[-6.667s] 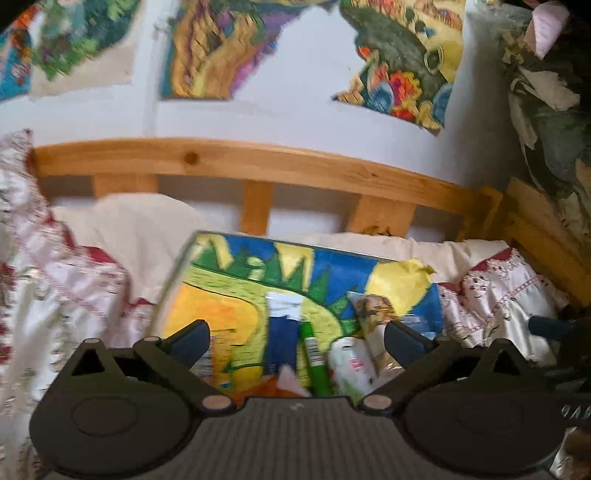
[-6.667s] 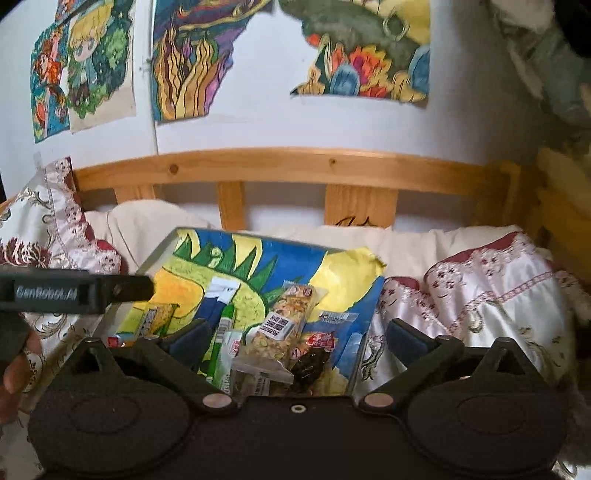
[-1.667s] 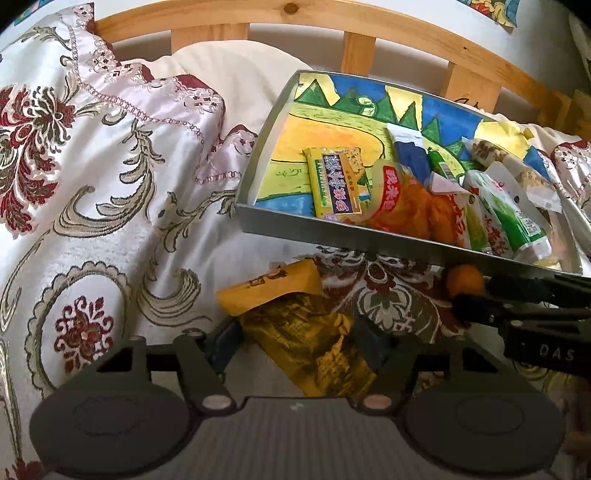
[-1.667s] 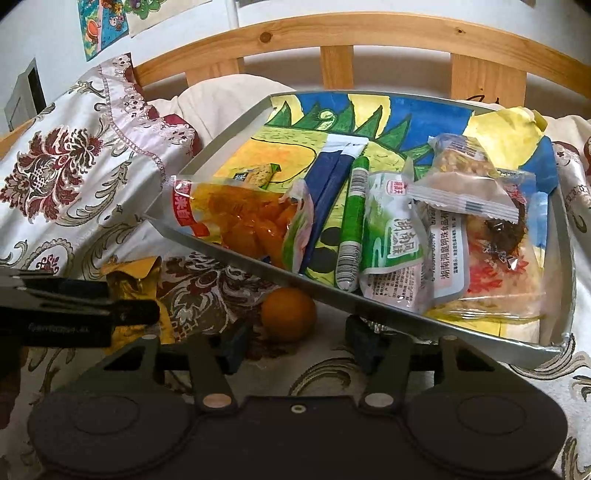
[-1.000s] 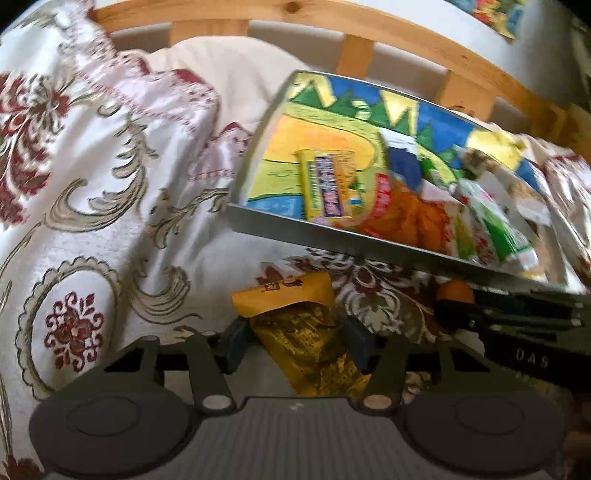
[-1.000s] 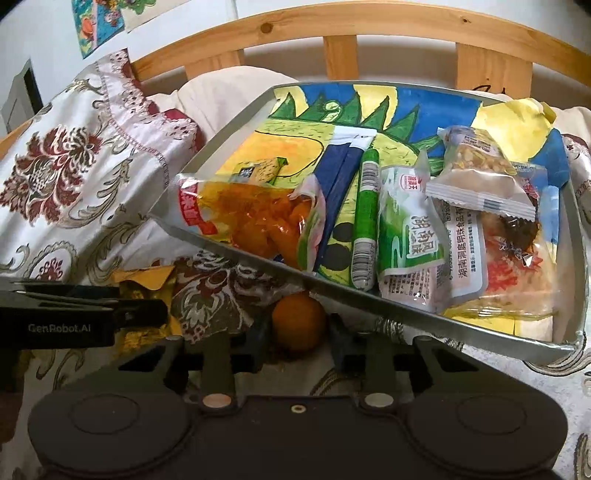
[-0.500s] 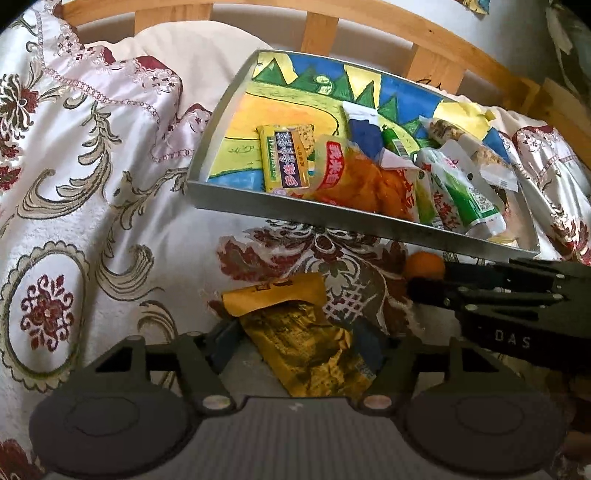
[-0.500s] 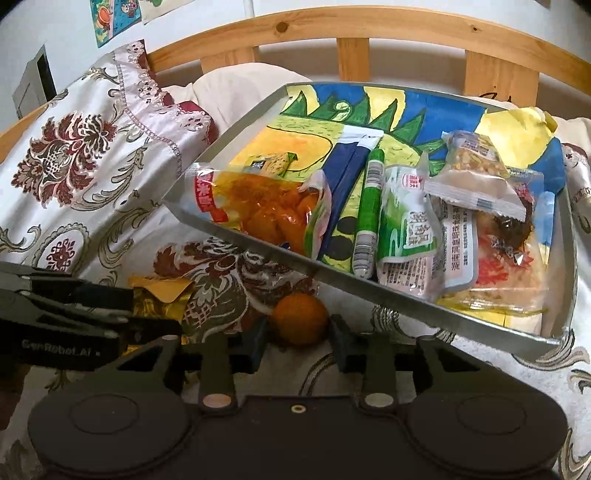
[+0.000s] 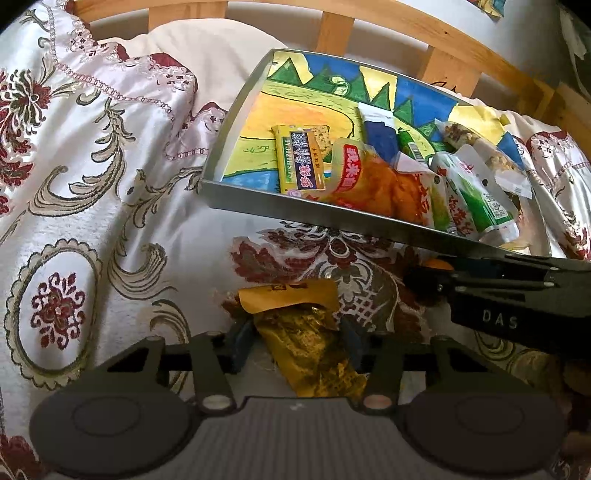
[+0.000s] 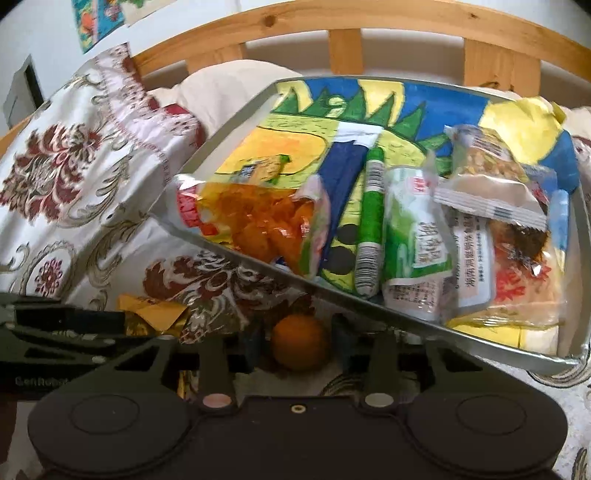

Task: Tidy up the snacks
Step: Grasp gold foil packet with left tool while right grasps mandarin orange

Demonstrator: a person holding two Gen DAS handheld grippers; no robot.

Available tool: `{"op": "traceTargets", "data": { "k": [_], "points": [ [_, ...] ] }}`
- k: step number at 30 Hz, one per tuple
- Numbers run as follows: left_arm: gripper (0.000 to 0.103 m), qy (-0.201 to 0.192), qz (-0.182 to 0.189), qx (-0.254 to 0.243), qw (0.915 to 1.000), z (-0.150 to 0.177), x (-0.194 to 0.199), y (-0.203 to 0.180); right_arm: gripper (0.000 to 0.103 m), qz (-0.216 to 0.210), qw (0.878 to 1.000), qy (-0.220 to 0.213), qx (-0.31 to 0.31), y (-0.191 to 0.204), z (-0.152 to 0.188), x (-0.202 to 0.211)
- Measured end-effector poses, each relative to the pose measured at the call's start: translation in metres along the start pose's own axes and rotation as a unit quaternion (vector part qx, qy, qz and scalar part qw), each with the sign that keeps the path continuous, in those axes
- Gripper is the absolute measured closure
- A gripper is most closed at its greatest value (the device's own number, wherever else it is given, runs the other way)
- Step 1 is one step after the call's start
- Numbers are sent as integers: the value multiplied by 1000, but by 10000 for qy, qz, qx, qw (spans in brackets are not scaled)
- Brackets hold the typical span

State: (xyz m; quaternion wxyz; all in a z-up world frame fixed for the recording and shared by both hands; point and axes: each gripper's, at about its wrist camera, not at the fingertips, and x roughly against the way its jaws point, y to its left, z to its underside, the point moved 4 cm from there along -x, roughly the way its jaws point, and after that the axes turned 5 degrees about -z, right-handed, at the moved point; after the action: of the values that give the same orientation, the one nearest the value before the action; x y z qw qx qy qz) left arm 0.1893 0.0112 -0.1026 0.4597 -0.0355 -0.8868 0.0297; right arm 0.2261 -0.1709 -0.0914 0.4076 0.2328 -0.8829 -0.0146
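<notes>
A crumpled gold and yellow snack packet (image 9: 310, 354) lies on the patterned bedspread in front of the tray. My left gripper (image 9: 295, 332) straddles it, jaws closing, pads against its sides. A small orange (image 10: 301, 341) sits on the spread just below the tray's near rim. My right gripper (image 10: 297, 338) has it between its fingers, jaws closing onto it. In the left wrist view the right gripper (image 9: 424, 284) reaches in from the right and mostly hides the orange (image 9: 437, 264). The right wrist view shows the left gripper (image 10: 110, 325) over the packet (image 10: 155, 312).
A grey metal tray (image 9: 332, 216) with a bright painted floor rests tilted on the bed and holds several snack packs, among them an orange-filled bag (image 10: 258, 225) and a green stick (image 10: 371, 221). A wooden headboard (image 10: 343, 35) and a cream pillow (image 9: 192, 48) lie behind.
The left jaws spread wider half a second ago and have now narrowed onto the gold packet. The right gripper has stayed around the orange, with little shift in view.
</notes>
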Motion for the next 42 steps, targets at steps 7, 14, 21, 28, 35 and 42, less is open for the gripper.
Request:
{"op": "traceTargets", "data": {
  "k": [7,14,21,28,35,42],
  "points": [
    [51,37,207,-126,9997,7,7,-1,68,-23,9997,-26,262,6,7,10],
    [53,136,375,-161,9991,14,17,-5,68,-84,9991,3,425,11,14,22],
    [54,294,548,-228,9978,24,24,-7,68,-191,9974,139,687,23,25,34],
    [57,295,554,-246,9977,26,33,-8,68,-180,9971,181,720,28,26,44],
    [50,752,681,28,9948,32,27,-2,68,-188,9968,294,720,29,29,48],
    [29,1034,695,95,9922,37,27,-10,68,-170,9964,466,691,27,39,48]
  ]
}}
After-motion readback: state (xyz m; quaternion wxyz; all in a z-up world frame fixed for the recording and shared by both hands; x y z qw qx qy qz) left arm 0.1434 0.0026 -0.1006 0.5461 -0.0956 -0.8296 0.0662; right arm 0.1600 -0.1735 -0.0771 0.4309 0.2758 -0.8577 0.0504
